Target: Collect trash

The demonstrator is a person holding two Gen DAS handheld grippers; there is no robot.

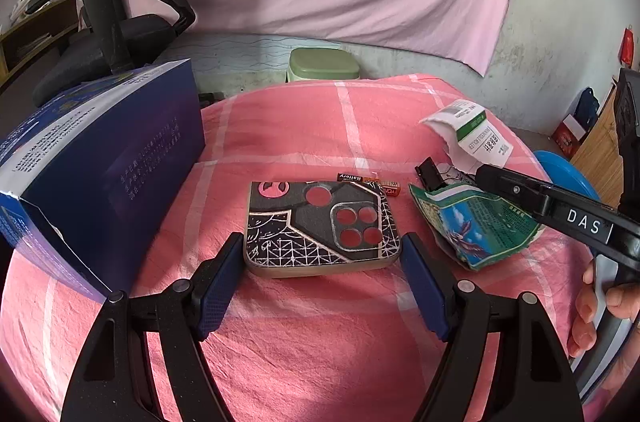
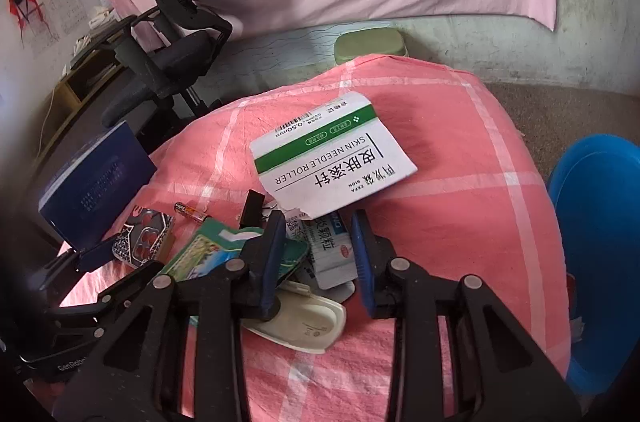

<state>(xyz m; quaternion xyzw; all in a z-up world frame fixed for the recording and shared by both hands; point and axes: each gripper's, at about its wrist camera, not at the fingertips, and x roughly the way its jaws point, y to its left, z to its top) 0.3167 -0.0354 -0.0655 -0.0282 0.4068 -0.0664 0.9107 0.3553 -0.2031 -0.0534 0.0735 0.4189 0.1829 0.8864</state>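
Nothing looks collected yet: the right gripper [image 2: 318,254] stands half-spread over a white sachet [image 2: 334,254], not pinching it; the torn box [image 2: 332,158] lies beyond, the green wrapper [image 2: 208,250] left; the left gripper [image 1: 320,286] hangs spread, empty

**Trash spread across the table**

On the tablecloth [image 1: 320,322], a box [image 1: 100,174] stands at the left. The phone case [image 1: 320,226] lies in the middle, batteries [image 1: 368,179] just behind it. Right of it lies a snack bag [image 1: 472,222], with a binder clip [image 1: 429,172] and torn carton [image 1: 468,130] behind.
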